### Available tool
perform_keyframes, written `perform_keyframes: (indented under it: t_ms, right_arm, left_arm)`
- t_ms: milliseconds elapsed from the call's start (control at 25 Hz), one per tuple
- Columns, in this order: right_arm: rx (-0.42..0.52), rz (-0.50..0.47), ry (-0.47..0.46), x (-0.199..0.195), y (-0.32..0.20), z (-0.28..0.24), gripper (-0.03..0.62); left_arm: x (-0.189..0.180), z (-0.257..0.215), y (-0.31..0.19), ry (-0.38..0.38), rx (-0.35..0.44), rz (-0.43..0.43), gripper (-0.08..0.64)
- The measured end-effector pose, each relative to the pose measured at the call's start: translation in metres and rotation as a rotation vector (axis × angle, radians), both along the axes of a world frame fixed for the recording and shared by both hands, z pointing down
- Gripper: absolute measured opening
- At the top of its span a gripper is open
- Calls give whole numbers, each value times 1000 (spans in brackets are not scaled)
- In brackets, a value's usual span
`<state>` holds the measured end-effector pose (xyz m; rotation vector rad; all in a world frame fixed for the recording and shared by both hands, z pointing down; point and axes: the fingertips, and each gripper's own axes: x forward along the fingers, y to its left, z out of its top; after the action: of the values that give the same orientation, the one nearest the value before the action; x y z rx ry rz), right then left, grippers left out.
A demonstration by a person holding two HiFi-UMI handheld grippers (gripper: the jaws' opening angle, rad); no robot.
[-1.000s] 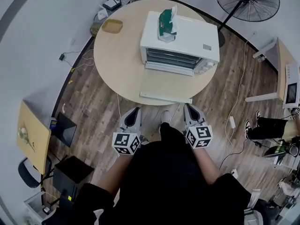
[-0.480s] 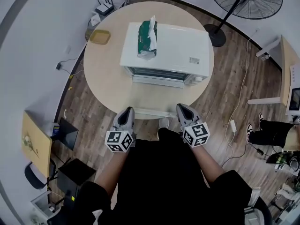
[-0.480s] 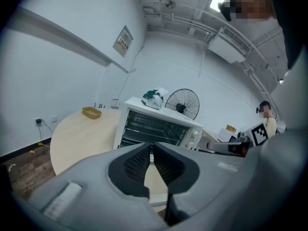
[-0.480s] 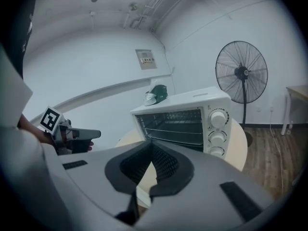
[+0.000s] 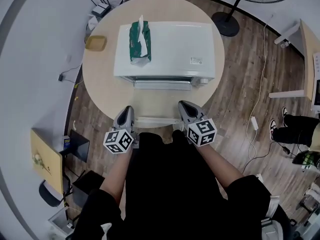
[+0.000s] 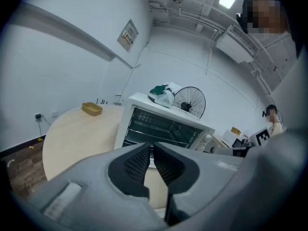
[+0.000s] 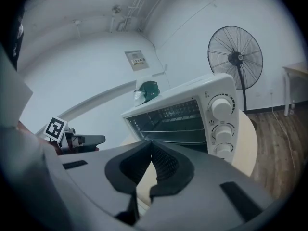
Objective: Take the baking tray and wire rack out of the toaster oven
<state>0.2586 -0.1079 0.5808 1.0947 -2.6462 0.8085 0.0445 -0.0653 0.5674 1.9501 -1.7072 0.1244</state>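
Your left tongs (image 5: 126, 111) were closed to a bare slit and your right tongs (image 5: 184, 106) were pressed fully together. Neither had anything between its pads. Both pointed a little downward at the toaster oven (image 5: 167, 46), which stood on the round worktop (image 5: 100, 79) just ahead of them. Its dropped door (image 5: 160, 120) lay level between the two tips.

The wire rack (image 7: 178, 130) sat inside the cavity, straight ahead of the right tongs and a little above their tips, resting on the side rails. The baking tray probably lay lower in the same cavity, but from your two tong cameras I could not separate it from the oven floor.

I judged the rack to be light and stiff, an open grid of thin smooth wire. A single wire gives the pads little to bite on, so you would have done best to take the front cross wire. With one tongs toward each side of it, the rack would come out square and not jam in its rails. The tray looked likely to be thin sheet metal, rigid but slick. Its front lip was the only part offering a hold, and it would tip once clear of the rails if held off centre.

A green tissue pack (image 5: 138, 41) lay on the oven roof, beyond and above the left tongs. It was loose enough to slide if the oven was tugged.
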Motion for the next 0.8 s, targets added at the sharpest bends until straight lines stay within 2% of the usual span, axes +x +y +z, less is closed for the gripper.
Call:
perform_keyframes:
  t_ms: [80, 240, 320, 640, 800]
  right_arm:
    - [-21, 26, -2, -1, -5, 7, 2]
    - [-60, 35, 17, -12, -13, 28, 2]
    - [-95, 27, 28, -20, -17, 43, 2]
    - [-226, 120, -50, -38, -57, 87, 3]
    - [-280, 230, -125, -36, -78, 99, 9]
  left_arm:
    - [6, 8, -12, 44, -3, -6, 34]
    - [2, 32, -32, 209, -43, -102, 35]
    - [1, 42, -44, 249, -54, -127, 35]
    - [13, 91, -91, 446, -83, -103, 35]
    - [18, 105, -110, 467, -85, -76, 37]
